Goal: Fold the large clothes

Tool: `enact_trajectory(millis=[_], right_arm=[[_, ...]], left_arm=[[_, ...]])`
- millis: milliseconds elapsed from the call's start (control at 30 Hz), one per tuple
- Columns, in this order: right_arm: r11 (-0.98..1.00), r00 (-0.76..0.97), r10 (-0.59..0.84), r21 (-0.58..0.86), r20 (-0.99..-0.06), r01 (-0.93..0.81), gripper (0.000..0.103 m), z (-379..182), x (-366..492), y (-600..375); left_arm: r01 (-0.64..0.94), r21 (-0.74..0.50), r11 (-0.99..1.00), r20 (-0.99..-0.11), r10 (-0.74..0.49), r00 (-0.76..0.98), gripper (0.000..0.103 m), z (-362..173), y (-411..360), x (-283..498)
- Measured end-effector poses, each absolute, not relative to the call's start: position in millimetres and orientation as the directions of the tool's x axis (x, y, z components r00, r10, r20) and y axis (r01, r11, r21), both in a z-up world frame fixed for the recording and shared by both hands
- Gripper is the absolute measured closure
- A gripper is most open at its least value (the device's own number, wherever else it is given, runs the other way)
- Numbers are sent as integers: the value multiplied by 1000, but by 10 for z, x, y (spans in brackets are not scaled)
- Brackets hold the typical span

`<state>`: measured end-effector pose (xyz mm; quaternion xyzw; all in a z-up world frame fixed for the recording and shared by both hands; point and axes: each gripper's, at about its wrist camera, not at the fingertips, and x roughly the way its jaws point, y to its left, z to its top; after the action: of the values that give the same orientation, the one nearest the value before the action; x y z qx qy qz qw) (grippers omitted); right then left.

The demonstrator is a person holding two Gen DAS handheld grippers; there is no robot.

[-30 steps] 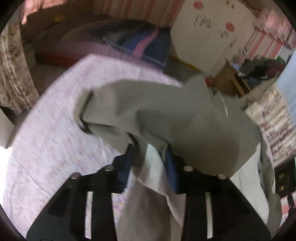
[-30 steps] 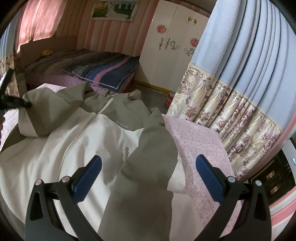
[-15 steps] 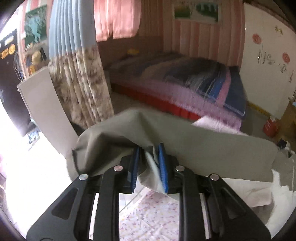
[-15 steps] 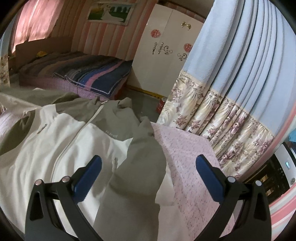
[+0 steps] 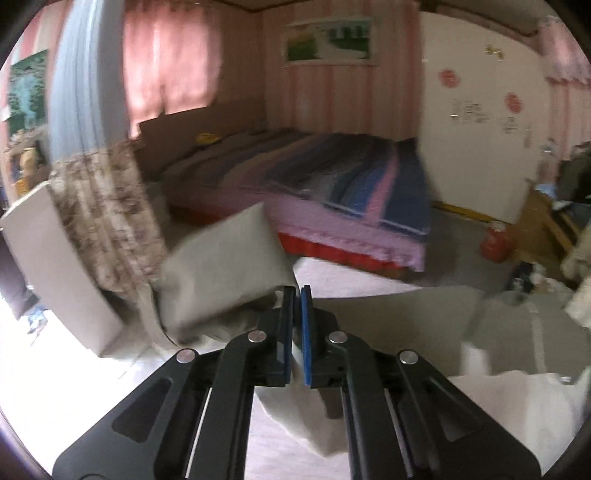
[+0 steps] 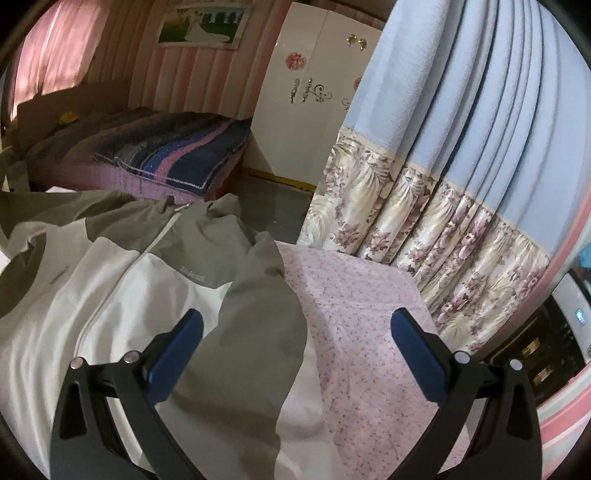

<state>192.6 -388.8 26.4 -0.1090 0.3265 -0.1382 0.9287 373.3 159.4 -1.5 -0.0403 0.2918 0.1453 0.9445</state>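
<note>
Pinching a fold of pale jacket fabric, the left gripper (image 5: 297, 295) has its blue pads (image 5: 306, 332) pressed nearly together, with white cloth drooping from beneath them and an olive sleeve end (image 5: 221, 269) standing blurred just to their left. The right gripper (image 6: 295, 332) is spread wide and grips nothing; its fingers hover above the jacket (image 6: 122, 295), which lies front-up on a table covered with a pink floral tablecloth (image 6: 362, 325). The jacket is white across the body and olive-grey at the shoulders and sleeves, with a zipper (image 6: 162, 236) running up its centre and a small logo (image 6: 192, 275) on the chest. One olive sleeve (image 6: 255, 332) lies folded down over the front, directly between the spread fingers. Beside the table's far edge hangs a blue curtain (image 6: 461, 129) with a floral border. Farther back stands a bed (image 6: 166, 155) with a striped blue-and-pink blanket, then a white wardrobe (image 6: 310, 96) and a framed picture (image 6: 203, 27) on the pink striped wall.
</note>
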Motion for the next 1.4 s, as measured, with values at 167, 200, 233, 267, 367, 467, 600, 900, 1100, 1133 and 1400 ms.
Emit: enact_trajectory(millis=[167, 200, 233, 267, 367, 467, 600, 900, 1100, 1133, 1400], right_arm=[[942, 746, -317, -289, -586, 174, 2, 225, 1913, -3961], [942, 743, -315, -287, -590, 172, 2, 218, 1926, -3969], [945, 740, -308, -279, -598, 168, 2, 216, 1951, -3983], [949, 742, -299, -267, -600, 167, 2, 230, 1965, -3989], [951, 757, -295, -260, -583, 170, 2, 302, 1961, -3969], [940, 758, -327, -280, -565, 196, 2, 364, 1936, -3994], [945, 742, -326, -235, -587, 229, 2, 402, 1893, -4157], [987, 741, -156, -131, -653, 93, 2, 379, 2302, -3899], [990, 654, 14, -80, -756, -114, 2, 103, 3088, -3279], [987, 627, 32, -74, -779, -143, 2, 8, 3273, -3156], [983, 424, 154, 97, -893, -153, 52, -708, 4128, -2846]], left_arm=[[-267, 36, 963, -607, 233, 759, 100, -197, 1219, 3704], [-238, 53, 970, -616, 219, 757, 100, -226, 1106, 3723], [-177, 49, 983, -630, 168, 758, 100, -252, 920, 3743], [-129, 41, 991, -640, 126, 758, 100, -256, 789, 3722], [7, 33, 999, -647, 16, 762, 100, -247, 266, 3747], [168, -1, 986, -672, -125, 730, 100, -282, -386, 3714], [322, 26, 946, -753, -194, 629, 84, -669, -1016, 3565], [311, 185, 932, -712, -91, 696, 9, -561, -828, 3099], [54, 211, 976, -657, 101, 747, 6, -350, 131, 3572], [40, 203, 978, -662, 107, 742, 6, -372, 222, 3641], [-16, 102, 995, -772, 89, 629, 6, -784, 772, 3922]])
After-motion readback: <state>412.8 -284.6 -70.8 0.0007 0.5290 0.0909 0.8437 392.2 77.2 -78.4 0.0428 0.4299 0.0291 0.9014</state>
